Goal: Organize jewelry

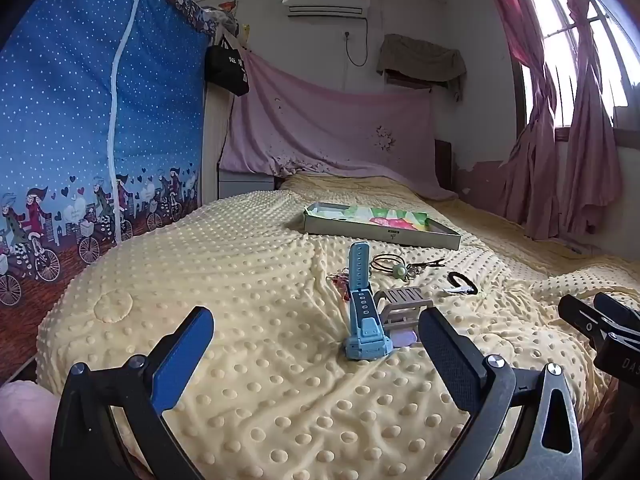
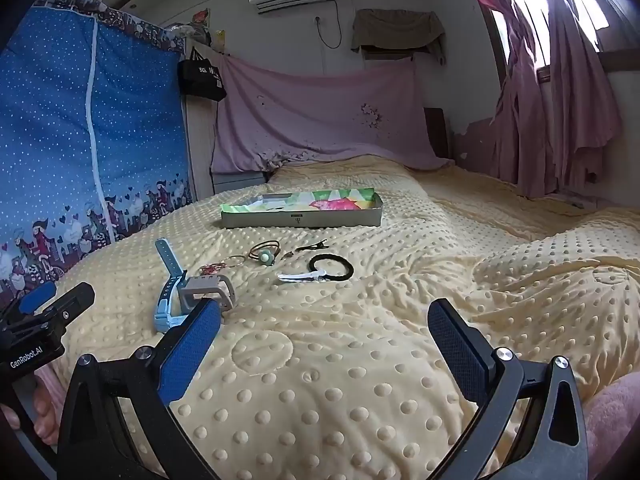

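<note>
A light blue watch (image 1: pixel 362 312) (image 2: pixel 170 288) stands on the yellow bedspread beside a beige watch (image 1: pixel 404 312) (image 2: pixel 206 292). Behind them lie red and gold rings (image 2: pixel 218 266), a brown cord with a green bead (image 1: pixel 394 266) (image 2: pixel 264 254), a dark hair clip (image 2: pixel 314 245), a black hair tie (image 1: pixel 462 282) (image 2: pixel 331 267) and a white clip (image 2: pixel 300 276). A shallow grey box (image 1: pixel 384 232) (image 2: pixel 300 218) with colourful lining sits farther back. My left gripper (image 1: pixel 316 340) is open, just short of the blue watch. My right gripper (image 2: pixel 324 336) is open and empty.
The bed carries a bumpy yellow blanket (image 1: pixel 240 280) (image 2: pixel 360 360). A blue fabric wardrobe (image 1: pixel 80 120) (image 2: pixel 80 140) stands at the left. Pink cloth (image 1: pixel 320 132) hangs on the far wall and pink curtains (image 2: pixel 560 100) at the right window.
</note>
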### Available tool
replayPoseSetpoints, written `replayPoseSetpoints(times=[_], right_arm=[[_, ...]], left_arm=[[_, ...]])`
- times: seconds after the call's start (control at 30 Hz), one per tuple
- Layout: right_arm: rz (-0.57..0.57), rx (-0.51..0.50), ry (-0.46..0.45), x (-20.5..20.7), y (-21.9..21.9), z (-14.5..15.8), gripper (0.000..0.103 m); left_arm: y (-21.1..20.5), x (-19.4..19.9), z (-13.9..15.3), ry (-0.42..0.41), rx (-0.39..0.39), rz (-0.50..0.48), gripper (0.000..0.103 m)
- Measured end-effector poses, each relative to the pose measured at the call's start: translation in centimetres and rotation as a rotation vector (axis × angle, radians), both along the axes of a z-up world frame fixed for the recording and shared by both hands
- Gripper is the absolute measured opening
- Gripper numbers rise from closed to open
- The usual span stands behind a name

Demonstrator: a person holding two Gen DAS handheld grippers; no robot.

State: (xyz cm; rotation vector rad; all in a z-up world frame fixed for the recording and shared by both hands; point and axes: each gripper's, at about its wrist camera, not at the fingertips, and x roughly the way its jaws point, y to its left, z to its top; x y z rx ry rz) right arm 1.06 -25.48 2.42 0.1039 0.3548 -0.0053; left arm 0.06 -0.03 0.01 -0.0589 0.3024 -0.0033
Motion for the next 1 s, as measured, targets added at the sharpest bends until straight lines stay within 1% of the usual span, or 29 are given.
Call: replayPoseSetpoints(times=[0.13, 0.23, 1.0], right_arm=[[0.0, -0.008, 0.001, 0.02, 0.04, 0.0, 0.102], [-0.001, -0.012, 0.0, 0.03, 0.09, 0.0, 0.102], [0.001, -0.005, -0.001, -0.05, 0.11, -0.08, 0.102]], left_arm=[[-0.09, -0.01, 0.01, 0.003, -0.006, -0.012, 0.103], [0.46, -0.18, -0.25, 0.001, 0.001, -0.001, 0.103], [0.32, 0.05, -0.06, 0.005, -0.004, 0.004, 0.103]])
